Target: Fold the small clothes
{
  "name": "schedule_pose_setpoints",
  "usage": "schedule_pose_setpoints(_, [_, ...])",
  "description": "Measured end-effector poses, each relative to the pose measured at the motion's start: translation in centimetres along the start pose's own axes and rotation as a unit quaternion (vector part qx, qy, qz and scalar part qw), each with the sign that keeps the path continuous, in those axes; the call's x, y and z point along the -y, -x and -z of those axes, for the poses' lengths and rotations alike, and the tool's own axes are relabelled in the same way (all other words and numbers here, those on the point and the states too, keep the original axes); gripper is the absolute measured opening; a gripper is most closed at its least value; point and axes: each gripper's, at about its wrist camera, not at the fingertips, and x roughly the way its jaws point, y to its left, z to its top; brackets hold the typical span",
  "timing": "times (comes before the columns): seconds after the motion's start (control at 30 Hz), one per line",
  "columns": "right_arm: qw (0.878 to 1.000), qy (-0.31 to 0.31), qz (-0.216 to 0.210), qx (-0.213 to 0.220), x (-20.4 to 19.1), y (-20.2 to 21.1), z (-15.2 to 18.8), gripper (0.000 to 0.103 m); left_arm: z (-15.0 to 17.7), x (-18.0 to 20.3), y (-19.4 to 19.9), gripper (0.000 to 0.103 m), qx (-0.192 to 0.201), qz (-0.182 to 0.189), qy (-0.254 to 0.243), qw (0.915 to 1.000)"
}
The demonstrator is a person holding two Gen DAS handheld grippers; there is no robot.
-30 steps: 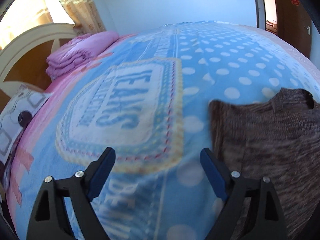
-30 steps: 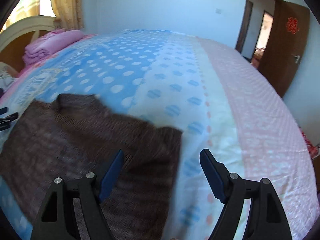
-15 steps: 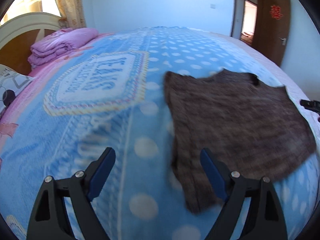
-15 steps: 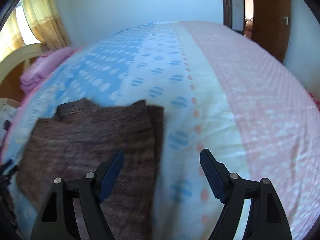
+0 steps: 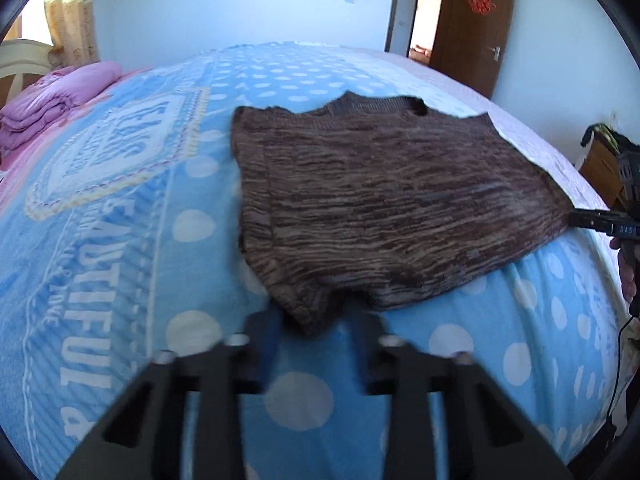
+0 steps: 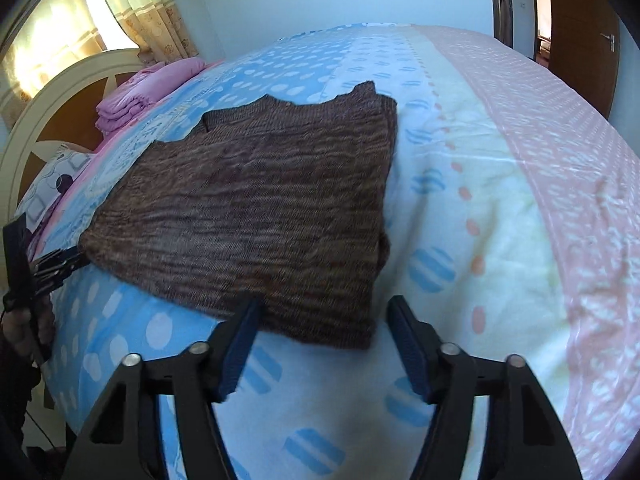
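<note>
Left-wrist and right-wrist fisheye views, one moment. A brown knit sweater point(image 5: 384, 200) lay flat on the bed cover point(image 5: 132, 240), a blue polka-dot blanket w/ a printed emblem; collar pointed away from both cameras, sleeves tucked in along the sides, body roughly rectangular. In the right-wrist view the sweater point(image 6: 256, 208) sat across the seam between the blue dotted area and the pale yellow/pink striped section of the cover point(image 6: 500, 200).

Left gripper point(image 5: 316, 344): motion-blurred, tongs apart w/ a clear gap, straddling the sweater's near-left hem corner; contact w/ the fabric could not be judged. Seen from the right-wrist view, the left gripper point(image 6: 60, 262) pointed at that same corner, tips just beside or touching it.

Right gripper point(image 6: 324, 344): tongs spread wide, near-right hem corner lying between them; left finger point(image 6: 240, 344) overlapped the hem edge, right finger off the fabric over the cover. From the left-wrist view, the right gripper point(image 5: 592, 220) reached the far-right hem corner at frame edge.

Background: folded pink quilt point(image 6: 140, 96) by the headboard point(image 6: 52, 108), curtain point(image 6: 136, 4), brown door point(image 5: 476, 24).
</note>
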Motion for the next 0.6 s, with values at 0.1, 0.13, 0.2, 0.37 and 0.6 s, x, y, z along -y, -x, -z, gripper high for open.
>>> schedule_pose_setpoints(0.1, [1.000,0.007,0.007,0.007,-0.4,-0.1,0.4,0.049,0.1,-0.1,0.6,0.011,0.008,0.011,-0.007,0.9999])
schedule_pose_setpoints(0.13, [1.000,0.010,0.007,0.008,-0.5,-0.2,0.3,0.043,0.2,-0.1,1.0,0.011,0.005,0.012,-0.015,0.9998])
schedule_pose_setpoints(0.2, [1.000,0.020,0.010,0.007,-0.8,-0.4,0.2,0.031,0.3,-0.2,2.2,0.010,0.017,0.018,-0.038,0.9989])
schedule_pose_setpoints(0.37, [0.999,0.036,0.024,0.004,-1.3,-0.3,0.2,0.020,0.8,-0.9,3.3,0.009,0.018,0.021,-0.117,0.9928])
schedule_pose_setpoints(0.6, [0.999,0.032,0.027,-0.005,-1.1,0.4,0.8,0.019,2.8,0.1,2.5,0.011,0.008,-0.003,-0.204,0.9789])
